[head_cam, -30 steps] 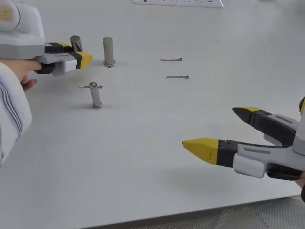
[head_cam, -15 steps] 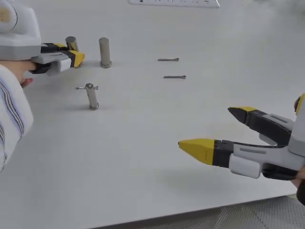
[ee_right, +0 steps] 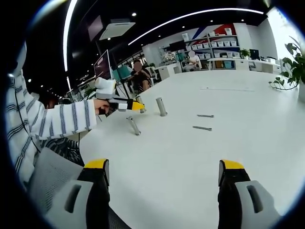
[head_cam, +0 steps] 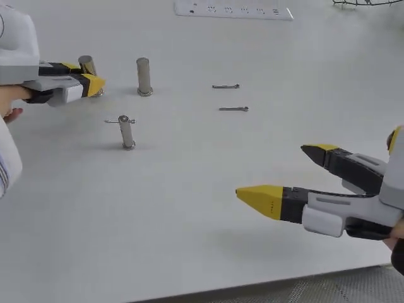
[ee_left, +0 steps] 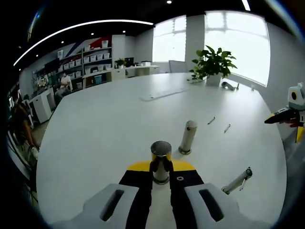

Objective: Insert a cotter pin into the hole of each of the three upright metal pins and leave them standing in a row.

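My left gripper (head_cam: 95, 84) at the far left is shut on an upright metal pin (head_cam: 87, 65); in the left gripper view that pin (ee_left: 161, 160) stands pinched between the yellow jaw tips of the left gripper (ee_left: 161, 167). A second bare pin (head_cam: 144, 77) stands just to its right. Nearer me, a third pin (head_cam: 126, 131) stands with a cotter pin through its top. Two loose cotter pins (head_cam: 226, 86) (head_cam: 233, 108) lie flat mid-table. My right gripper (head_cam: 281, 173) hovers open at the near right, holding nothing; its own view has the jaws of the right gripper (ee_right: 163, 171) spread wide.
A white power strip (head_cam: 233, 10) lies at the table's far edge. The table's front edge (head_cam: 265, 281) runs just below the right gripper. A potted plant (ee_left: 213, 64) stands far off on the table.
The left gripper has shifted the held pin a little to the left, away from the second pin. The right gripper has barely moved; the camera has drifted slightly.
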A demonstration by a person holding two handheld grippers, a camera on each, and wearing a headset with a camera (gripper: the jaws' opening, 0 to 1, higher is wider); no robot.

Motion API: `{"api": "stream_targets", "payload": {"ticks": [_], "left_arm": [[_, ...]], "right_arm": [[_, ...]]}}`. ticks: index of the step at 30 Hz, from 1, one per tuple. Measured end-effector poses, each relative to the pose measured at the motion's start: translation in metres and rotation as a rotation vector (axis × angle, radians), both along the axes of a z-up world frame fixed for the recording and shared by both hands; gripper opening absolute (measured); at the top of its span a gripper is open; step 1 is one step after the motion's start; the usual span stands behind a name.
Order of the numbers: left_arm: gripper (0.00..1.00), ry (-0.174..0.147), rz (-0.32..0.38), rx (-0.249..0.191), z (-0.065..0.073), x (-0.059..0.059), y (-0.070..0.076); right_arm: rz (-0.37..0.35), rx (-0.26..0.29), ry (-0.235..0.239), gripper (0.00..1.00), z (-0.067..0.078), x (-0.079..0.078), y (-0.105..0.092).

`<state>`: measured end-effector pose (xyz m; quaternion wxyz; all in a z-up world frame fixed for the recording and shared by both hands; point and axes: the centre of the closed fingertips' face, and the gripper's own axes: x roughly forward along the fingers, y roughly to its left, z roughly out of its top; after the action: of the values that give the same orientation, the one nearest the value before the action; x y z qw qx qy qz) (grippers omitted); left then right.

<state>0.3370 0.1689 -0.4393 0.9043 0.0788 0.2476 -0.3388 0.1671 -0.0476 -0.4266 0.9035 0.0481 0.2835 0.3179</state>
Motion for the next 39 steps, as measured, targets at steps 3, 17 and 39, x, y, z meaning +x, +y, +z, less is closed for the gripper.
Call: {"api": "stream_targets", "payload": {"ticks": [3, 17, 39], "left_arm": [[0.09, -0.028, -0.024, -0.009, 0.016, -0.008, -0.001], [0.09, -0.102, -0.158, -0.062, 0.076, -0.043, -0.026], [0.09, -0.127, -0.457, -0.049, 0.074, -0.108, -0.085]], "right_arm": [[0.011, 0.002, -0.002, 0.94, 0.0, -0.001, 0.002], [0.038, 0.003, -0.022, 0.94, 0.006, -0.003, 0.007], [0.02, 0.01, -0.028, 0.96, 0.008, -0.006, 0.004]]}}
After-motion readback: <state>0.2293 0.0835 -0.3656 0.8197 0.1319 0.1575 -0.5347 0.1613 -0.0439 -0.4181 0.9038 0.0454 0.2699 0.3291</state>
